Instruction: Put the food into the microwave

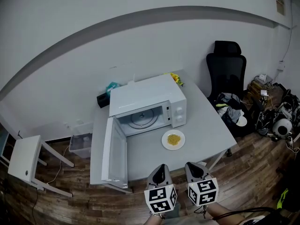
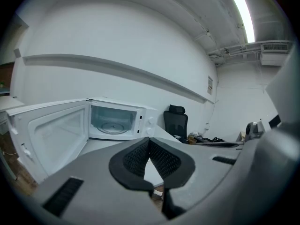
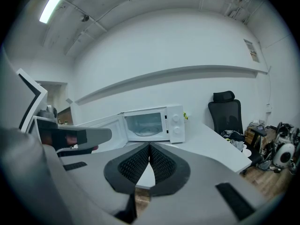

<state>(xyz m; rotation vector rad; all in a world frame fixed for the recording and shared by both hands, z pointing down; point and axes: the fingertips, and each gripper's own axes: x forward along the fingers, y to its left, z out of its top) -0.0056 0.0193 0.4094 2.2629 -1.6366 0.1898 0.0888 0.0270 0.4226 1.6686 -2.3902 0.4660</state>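
Microwave (image 1: 149, 99), centre frame, door (image 1: 115, 153) open leftward. Plate of food (image 1: 173, 139) on table (image 1: 206, 121), just below its front. Left gripper (image 1: 161, 167) and right gripper (image 1: 193, 166), bottom centre: jaws together, empty.

An office: black swivel chair (image 1: 227, 71), grey table (image 1: 206, 116), cable clutter (image 1: 274, 111).
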